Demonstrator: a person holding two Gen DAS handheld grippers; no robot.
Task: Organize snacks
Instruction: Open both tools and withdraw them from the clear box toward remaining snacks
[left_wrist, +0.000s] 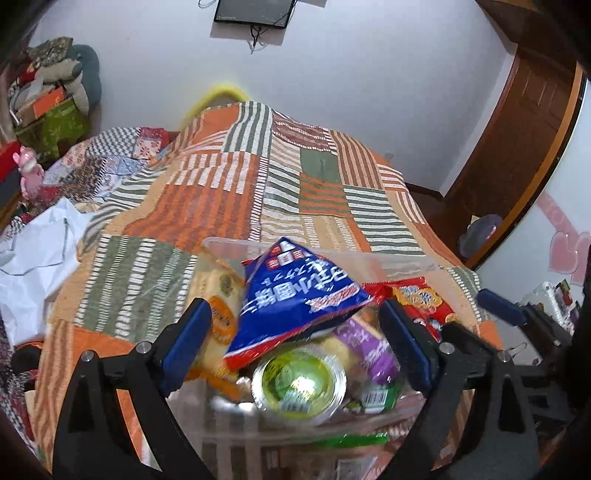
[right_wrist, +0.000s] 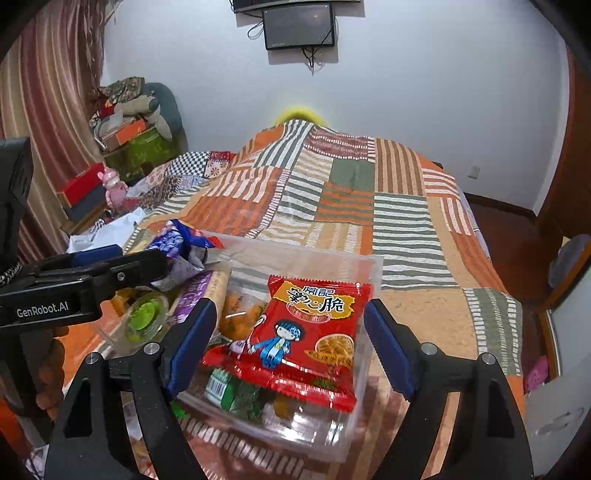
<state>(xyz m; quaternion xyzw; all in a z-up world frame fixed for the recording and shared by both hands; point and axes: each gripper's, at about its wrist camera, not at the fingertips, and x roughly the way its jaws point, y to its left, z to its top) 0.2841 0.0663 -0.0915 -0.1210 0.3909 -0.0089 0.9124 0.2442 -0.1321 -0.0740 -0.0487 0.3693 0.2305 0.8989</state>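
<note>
A clear plastic box (left_wrist: 402, 262) (right_wrist: 332, 439) full of snacks sits on the patchwork bedspread. In the left wrist view a blue snack bag (left_wrist: 299, 299) lies on top of the pile, over a green-lidded cup (left_wrist: 301, 382), a purple packet (left_wrist: 373, 343) and an orange-yellow packet (left_wrist: 218, 314). My left gripper (left_wrist: 295, 343) is open, its fingers either side of the blue bag, not touching it. In the right wrist view a red noodle-snack packet (right_wrist: 306, 332) lies on top at the box's near right. My right gripper (right_wrist: 291, 350) is open around it, with gaps on both sides.
The bedspread (right_wrist: 406, 229) covers the whole bed. White cloth or paper (left_wrist: 33, 254) lies at the left. Stacked boxes, bags and a pink toy (right_wrist: 114, 188) stand beyond the bed's left side. A wooden door (left_wrist: 517, 129) is at the right.
</note>
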